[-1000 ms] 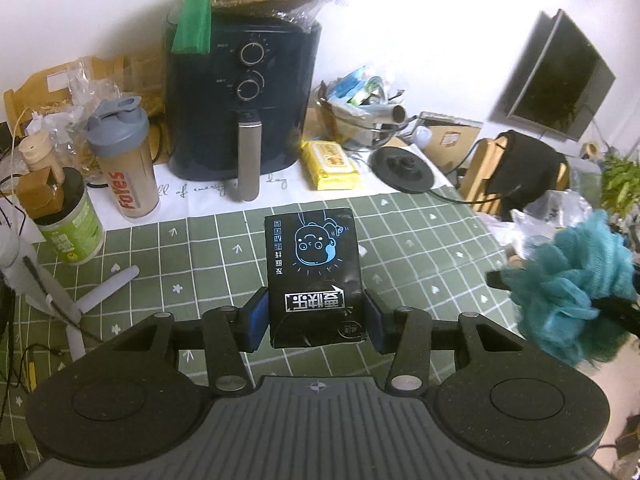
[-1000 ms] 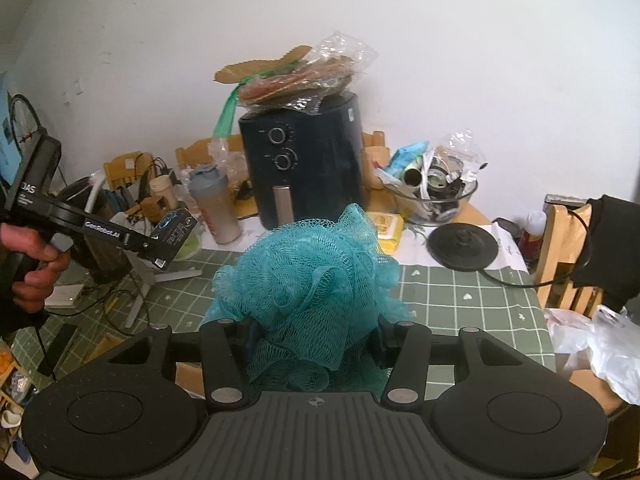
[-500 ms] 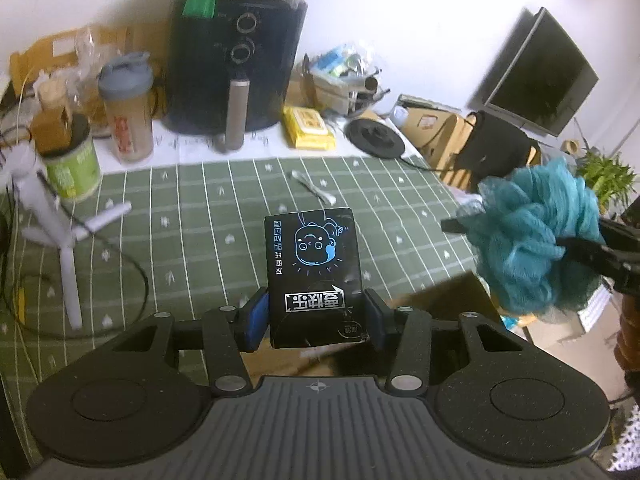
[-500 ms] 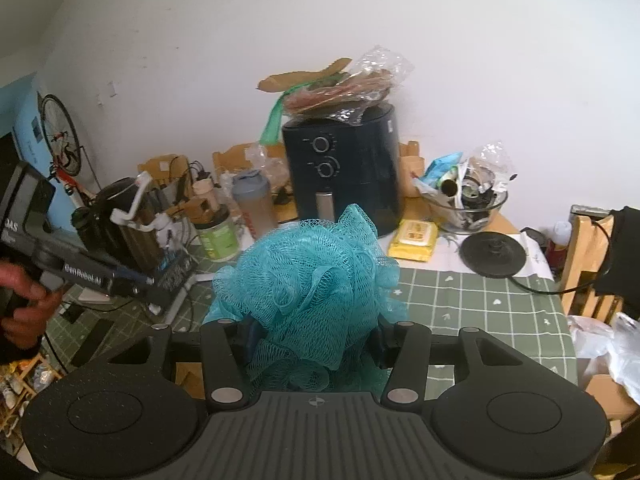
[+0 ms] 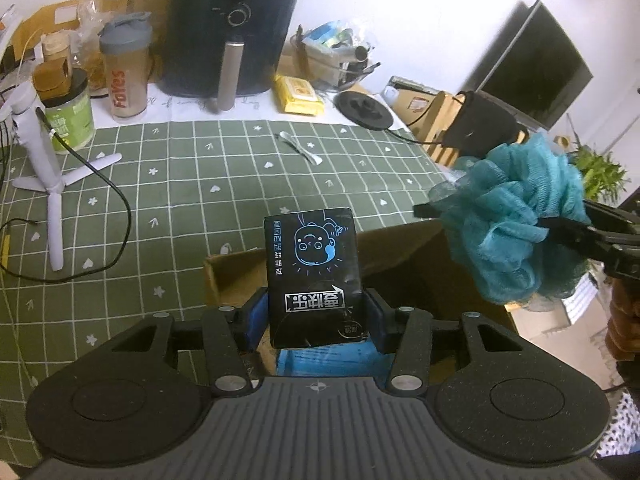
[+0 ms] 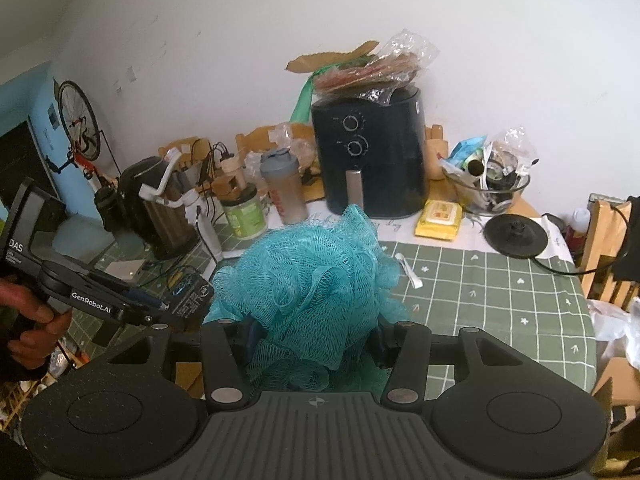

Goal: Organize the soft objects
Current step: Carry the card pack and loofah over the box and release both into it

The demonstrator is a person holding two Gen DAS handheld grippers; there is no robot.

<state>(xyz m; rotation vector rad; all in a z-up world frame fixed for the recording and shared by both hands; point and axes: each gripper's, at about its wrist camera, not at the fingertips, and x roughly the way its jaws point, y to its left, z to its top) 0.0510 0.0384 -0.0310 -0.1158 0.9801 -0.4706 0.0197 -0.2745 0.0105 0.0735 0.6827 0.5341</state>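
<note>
1. Jaws of the left gripper point(image 5: 316, 316) are closed on a black tissue pack point(image 5: 314, 276), which is held upright between the blue pads; jaws of the right gripper point(image 6: 314, 338) are clamped on a teal mesh bath sponge point(image 6: 312, 292), which bulges above and below them.
2. Just below and beyond the left jaws, an open cardboard box point(image 5: 236, 268) is seen at the near edge of the worktop point(image 5: 192, 184), with something blue lying inside it point(image 5: 332, 360). The pack is held over that opening.
3. To the right in the left wrist view, the sponge is carried in the air beside the box, not yet over it.
4. The step in hand is judged to be the carrying of both soft things to the box; neither has been released.
5. Next, the pack is probably to be lowered into the box and the left jaws opened; the sponge would then have to be brought across over the opening. Room must be left between the two grippers, since they are near each other.
6. Farther off, a spoon point(image 5: 300, 148) lies on the green checked cloth, and an air fryer point(image 5: 236, 28) stands at the back; these are not thought to belong to the task.
</note>
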